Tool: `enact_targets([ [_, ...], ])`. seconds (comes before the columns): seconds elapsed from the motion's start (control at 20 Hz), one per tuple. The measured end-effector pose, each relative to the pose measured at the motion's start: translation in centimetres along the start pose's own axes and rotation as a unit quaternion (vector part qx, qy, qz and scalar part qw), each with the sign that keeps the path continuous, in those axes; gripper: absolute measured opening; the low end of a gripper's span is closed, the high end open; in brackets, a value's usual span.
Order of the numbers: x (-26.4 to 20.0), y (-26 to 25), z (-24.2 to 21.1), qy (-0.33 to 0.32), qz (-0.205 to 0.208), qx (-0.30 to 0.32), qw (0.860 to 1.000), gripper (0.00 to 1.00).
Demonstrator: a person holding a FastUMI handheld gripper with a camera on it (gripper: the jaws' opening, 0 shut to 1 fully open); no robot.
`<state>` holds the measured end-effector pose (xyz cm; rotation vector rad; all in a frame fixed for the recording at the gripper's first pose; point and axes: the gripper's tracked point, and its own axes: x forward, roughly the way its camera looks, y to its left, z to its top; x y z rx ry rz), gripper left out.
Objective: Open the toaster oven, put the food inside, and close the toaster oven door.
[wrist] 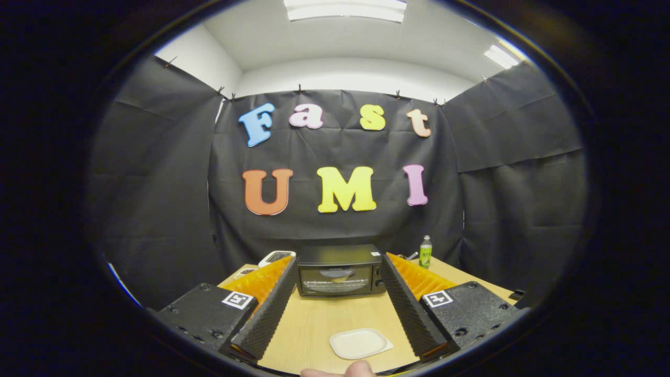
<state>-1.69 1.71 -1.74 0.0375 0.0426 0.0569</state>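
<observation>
A black toaster oven (pixel 340 270) stands at the far end of the wooden table (pixel 319 319), its glass door closed, just beyond my fingertips. My gripper (pixel 337 267) is open, held above the table, and nothing sits between the fingers. A white square plate (pixel 360 343) lies on the table between the fingers, close to their base and nearer the right one. I cannot make out food on it. A small part of a hand (pixel 348 370) shows at the table's near edge, just in front of the plate.
A green bottle (pixel 425 252) stands behind the oven on the right, near the table's back corner. A white device (pixel 276 257) lies to the left of the oven. Black cloth walls enclose the table on three sides.
</observation>
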Motion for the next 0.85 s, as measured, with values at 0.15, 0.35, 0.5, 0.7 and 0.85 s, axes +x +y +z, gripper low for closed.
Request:
enact_targets([
  [0.15, -0.01, 0.09, -0.08, -0.001, -0.001, -0.001, 1.000, 1.00],
  [0.35, 0.10, 0.52, 0.22, -0.006, 0.001, -0.011, 1.000, 1.00],
  [0.5, -0.21, 0.94, 0.46, -0.010, 0.006, -0.018, 1.000, 1.00],
  [0.7, -0.20, 0.97, 0.37, -0.009, 0.007, -0.015, 1.000, 1.00],
  [0.85, 0.05, 0.91, 0.27, -0.006, 0.006, -0.011, 1.000, 1.00],
])
